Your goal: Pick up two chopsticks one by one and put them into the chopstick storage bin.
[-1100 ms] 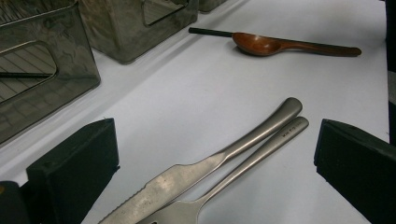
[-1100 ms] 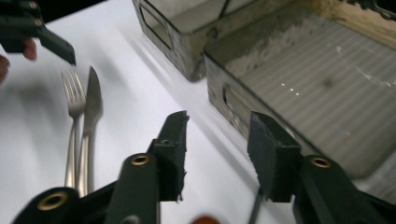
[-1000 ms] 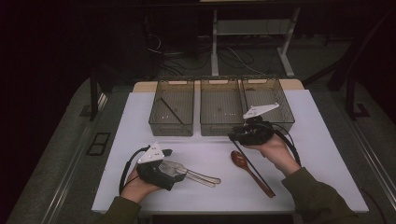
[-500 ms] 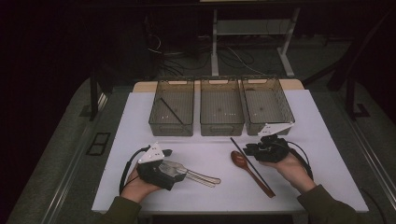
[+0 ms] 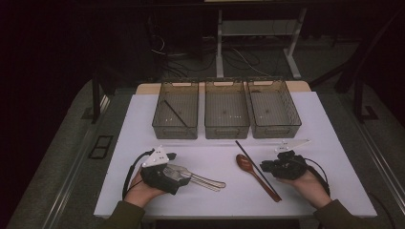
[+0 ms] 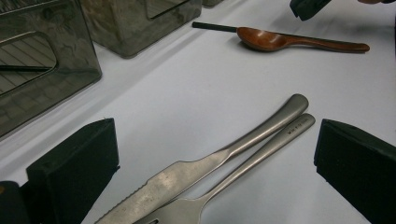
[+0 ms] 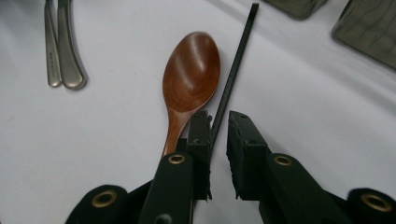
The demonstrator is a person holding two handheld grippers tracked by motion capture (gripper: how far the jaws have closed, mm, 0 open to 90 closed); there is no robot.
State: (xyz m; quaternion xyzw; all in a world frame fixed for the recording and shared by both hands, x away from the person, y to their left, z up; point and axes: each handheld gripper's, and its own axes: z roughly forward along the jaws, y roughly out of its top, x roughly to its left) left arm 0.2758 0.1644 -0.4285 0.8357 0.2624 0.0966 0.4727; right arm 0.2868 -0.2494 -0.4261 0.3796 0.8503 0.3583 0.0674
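**Right tool closing around a black chopstick**

Nearest the person, the left tool (image 5: pixel 184 175) is resting on the white desk (image 5: pixel 334 191), its jaws standing wide apart around a metal knife (image 6: pixel 205 161) and fork (image 6: pixel 243 170). The right tool (image 7: pixel 218 135) is narrowing its jaws around a black chopstick (image 7: pixel 233 65); a small gap is showing, so nothing is clamped. A wooden spoon (image 7: pixel 189 74) is lying just beside it. Farther off, three trays (image 5: pixel 227 129) are standing in a row.

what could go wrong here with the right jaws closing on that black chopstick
The thin black chopstick lies right against the brown wooden spoon, and the right gripper has just been closing its jaws around the stick with a small gap left. One jaw could catch or nudge the spoon's handle, or the stick could slip out.
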